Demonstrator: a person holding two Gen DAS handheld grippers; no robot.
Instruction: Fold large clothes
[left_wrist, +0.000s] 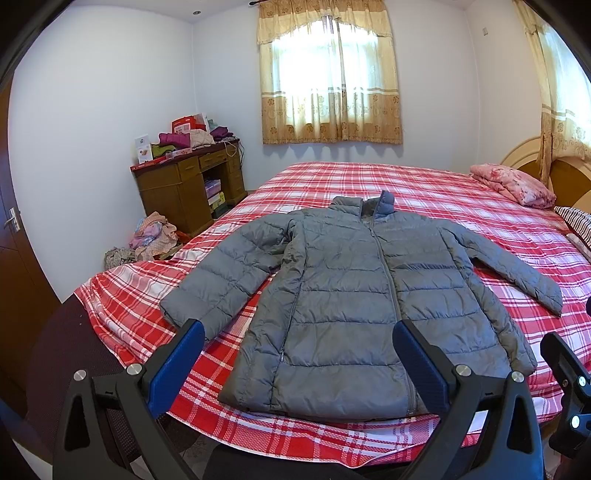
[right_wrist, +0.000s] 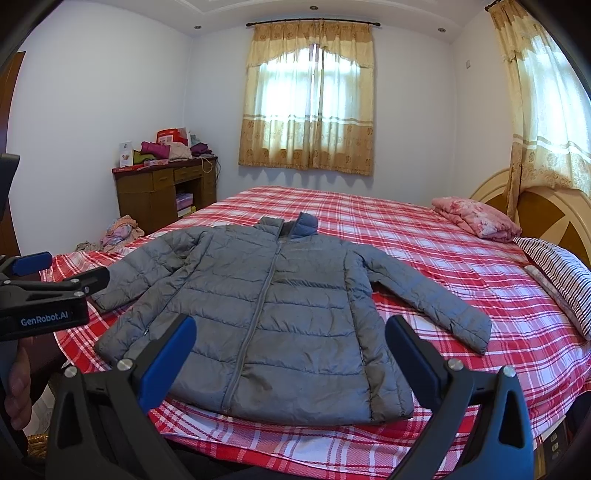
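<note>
A grey quilted puffer jacket (left_wrist: 351, 295) (right_wrist: 266, 314) lies flat and zipped on the red plaid bed sheet (left_wrist: 443, 192) (right_wrist: 369, 221), collar toward the window, both sleeves spread outward. My left gripper (left_wrist: 299, 332) hovers open above the jacket's lower hem, nothing between its blue pads. The right gripper (right_wrist: 290, 328) is also open, held over the hem on the jacket's right half, holding nothing. The left gripper's body shows at the left edge of the right wrist view, held by a hand (right_wrist: 16, 387).
A folded pink quilt (left_wrist: 513, 184) (right_wrist: 476, 219) and a striped pillow (right_wrist: 561, 280) lie near the headboard (right_wrist: 546, 206) on the right. A wooden desk (left_wrist: 188, 188) (right_wrist: 162, 195) piled with clothes stands at the left wall, loose clothes (left_wrist: 151, 236) on the floor beside it.
</note>
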